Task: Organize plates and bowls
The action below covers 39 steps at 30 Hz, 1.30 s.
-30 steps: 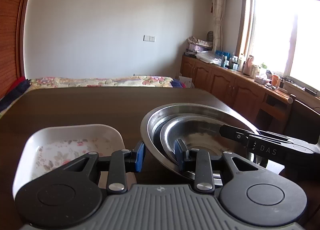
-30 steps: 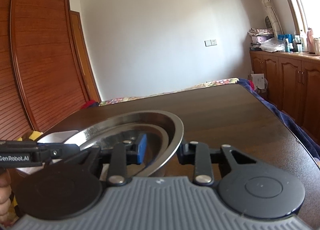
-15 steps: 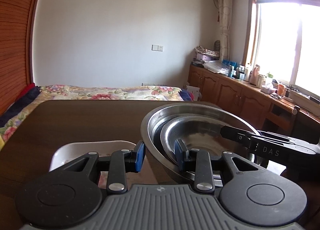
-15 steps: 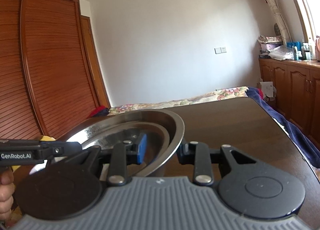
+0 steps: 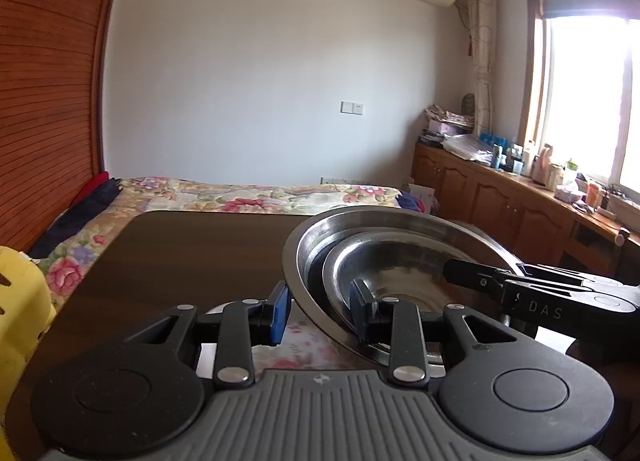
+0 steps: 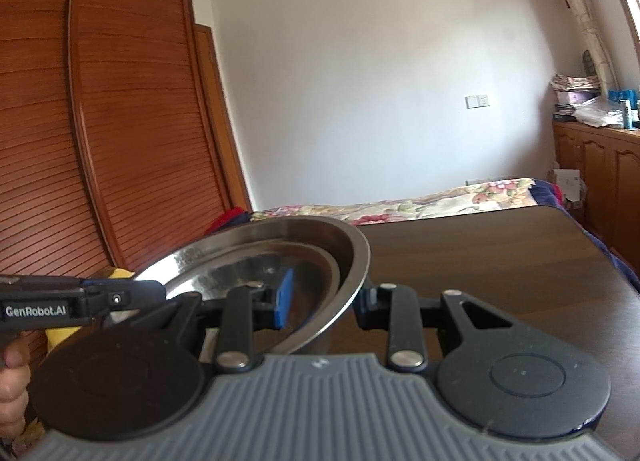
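A large steel bowl point(image 5: 308, 245) with a smaller steel bowl point(image 5: 400, 261) nested inside it is held up, tilted, above the dark wooden table point(image 5: 192, 253). My left gripper point(image 5: 320, 309) is shut on the bowls' left rim. My right gripper point(image 6: 324, 297) is shut on the opposite rim; the steel bowls show in the right wrist view point(image 6: 352, 257). A white floral dish point(image 5: 304, 345) lies on the table under the left gripper, mostly hidden.
A yellow plastic stool point(image 5: 20, 317) stands left of the table. A bed with a floral cover point(image 5: 240, 197) lies beyond the far edge. A wooden wardrobe point(image 6: 100, 141) is at the left, cabinets point(image 5: 500, 201) with clutter under the window at the right.
Both grippers have lifted the nested steel bowls and moved them left over the white floral dish, which has slid from the left of the view to beneath the left gripper.
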Motion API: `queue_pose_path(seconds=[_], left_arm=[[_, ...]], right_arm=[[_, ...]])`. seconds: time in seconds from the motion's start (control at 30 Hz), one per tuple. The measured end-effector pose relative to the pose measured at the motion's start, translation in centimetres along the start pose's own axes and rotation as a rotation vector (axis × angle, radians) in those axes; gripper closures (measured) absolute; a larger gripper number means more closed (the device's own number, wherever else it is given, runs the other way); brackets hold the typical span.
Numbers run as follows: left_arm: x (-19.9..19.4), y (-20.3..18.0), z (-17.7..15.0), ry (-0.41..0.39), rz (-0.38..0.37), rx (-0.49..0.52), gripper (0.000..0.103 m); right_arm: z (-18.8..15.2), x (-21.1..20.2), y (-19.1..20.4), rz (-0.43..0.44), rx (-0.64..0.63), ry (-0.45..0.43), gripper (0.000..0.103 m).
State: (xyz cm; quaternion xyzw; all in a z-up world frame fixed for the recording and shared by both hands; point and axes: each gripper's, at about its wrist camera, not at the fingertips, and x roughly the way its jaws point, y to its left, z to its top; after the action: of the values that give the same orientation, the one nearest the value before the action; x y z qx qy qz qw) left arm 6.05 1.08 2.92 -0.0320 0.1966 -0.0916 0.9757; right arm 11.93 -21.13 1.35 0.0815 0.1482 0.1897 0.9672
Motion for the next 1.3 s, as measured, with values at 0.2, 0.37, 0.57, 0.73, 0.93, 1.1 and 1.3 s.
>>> queue_pose_path(seconds=[0.2,0.37,0.57,0.73,0.93,1.1,1.3], left_arm=[[-0.4,1.4,0.5,-0.009,0.028,-0.014,0.043],[-0.8,2.3,0.4,-0.014,0.049,-0.023,0.043],[-1.5,3.3,-0.3,-0.003,0.070,-0.032,0.043],[-1.5,4.1,-1.1,0.019,0.085,-0.044,0.043],[-1.2,4.6,-1.6,0.042,0.098,-0.050,0.043],[-1.0,4.8,-2.2,0.063,0.105,-0.052,0.043],[-0.6,4.6,-2.7,0.076,0.112,-0.040,0.043]], right_arm=[[0.5,0.6,1.9,0.040,-0.041,0.022,0.070],[1.0,1.2,3.0,0.068,-0.052,0.035,0.070],[1.3,1.8,4.3,0.095,-0.059,0.047,0.070],[0.9,2.3,5.3,0.109,-0.082,0.064,0.070],[0.1,2.9,6.0,0.116,-0.097,0.094,0.070],[-0.4,3.2,6.4,0.120,-0.101,0.110,0.070],[-1.2,3.3,6.7,0.115,-0.108,0.133,0.070]])
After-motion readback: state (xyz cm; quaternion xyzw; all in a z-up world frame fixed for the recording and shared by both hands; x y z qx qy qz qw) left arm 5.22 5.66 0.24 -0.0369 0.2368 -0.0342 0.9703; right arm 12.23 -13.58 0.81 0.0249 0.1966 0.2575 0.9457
